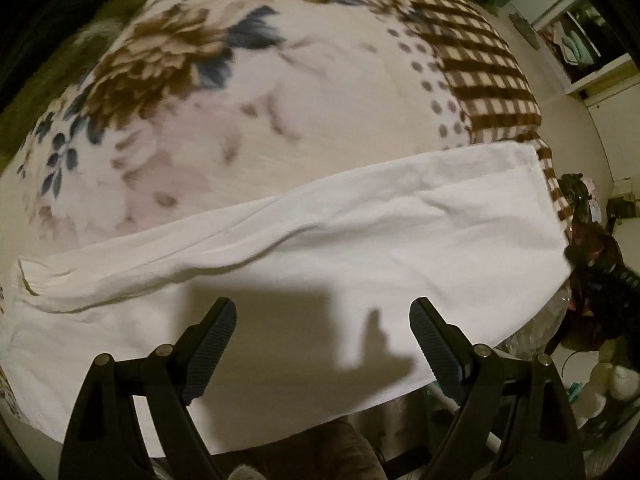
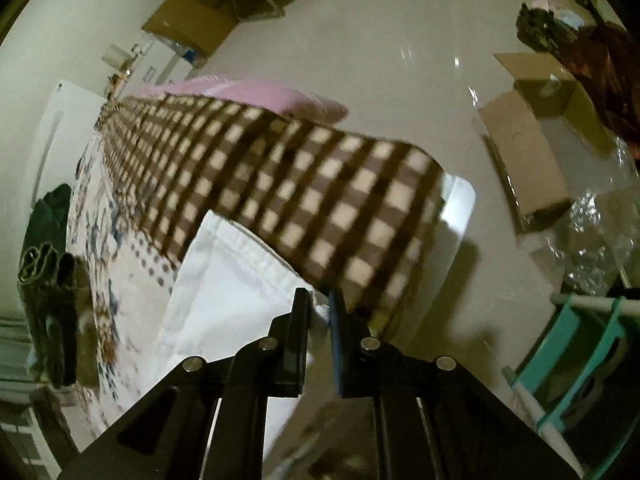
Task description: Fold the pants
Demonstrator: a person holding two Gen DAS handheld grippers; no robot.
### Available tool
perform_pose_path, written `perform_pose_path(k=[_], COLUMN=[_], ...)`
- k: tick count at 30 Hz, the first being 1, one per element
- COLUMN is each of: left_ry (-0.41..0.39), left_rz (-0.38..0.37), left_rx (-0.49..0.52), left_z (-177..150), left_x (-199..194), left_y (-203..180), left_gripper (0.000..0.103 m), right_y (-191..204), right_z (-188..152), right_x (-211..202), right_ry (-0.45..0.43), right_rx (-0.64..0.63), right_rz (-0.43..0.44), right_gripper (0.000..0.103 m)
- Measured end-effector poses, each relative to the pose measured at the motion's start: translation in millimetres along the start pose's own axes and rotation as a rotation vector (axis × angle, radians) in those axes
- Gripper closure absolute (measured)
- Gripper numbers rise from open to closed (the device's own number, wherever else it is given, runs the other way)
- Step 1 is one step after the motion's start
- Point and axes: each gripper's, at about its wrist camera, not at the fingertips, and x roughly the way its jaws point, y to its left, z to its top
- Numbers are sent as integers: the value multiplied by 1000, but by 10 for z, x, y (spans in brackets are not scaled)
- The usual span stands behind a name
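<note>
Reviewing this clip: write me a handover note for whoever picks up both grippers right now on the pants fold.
Left gripper: open, holding nothing, hovering over the white pants.
Right gripper: shut on white fabric at the pants' gathered edge, near the checkered border of the floral blanket.
Pants: spread lengthwise across the blanket, along the near edge of the bed, with a long crease running through them.
Done: pants appear laid out, one end gripped.
Left: likely grip with the left gripper too, then carry one end over the other and smooth. Whether a lengthwise fold is already made, I cannot tell.
</note>
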Motion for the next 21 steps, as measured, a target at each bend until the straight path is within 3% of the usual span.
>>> perform_pose_path(k=[2,3,6,7,9,12,15,18,21], left_ry=[14,24,36,33,40,72,57,62,59], left_rz=[8,8,0,4,2,-8,-2,21,57], left_rx=[6,7,18,26,31,17,47,68,81], left_z=[-9,-10,-1,-6,-6,-4,-7,-12,-5], left_x=[69,115,233,282,385,606,685,751,830], left_y=[-37,-49,-109,-124,-136,-141,-184,-237,-348], left_gripper=[15,15,15,15,15,14,1,0,0], right_y=[-142,-261,-501,-542,-625,-600,-437,-268,-163], right_z=[-22,-29,-77,-95,-161,-229,-244,-253,-231], right_x=[215,319,312,311,427,564,451,209,196], right_ry=[80,128,125,126,176,193,106,37,51], right_rx=[26,70,166,173,201,185,120,57,29], right_rz=[13,66,204,226,298,325,334,381,445], right_gripper=[87,77,44,42,42,42,71,84,84])
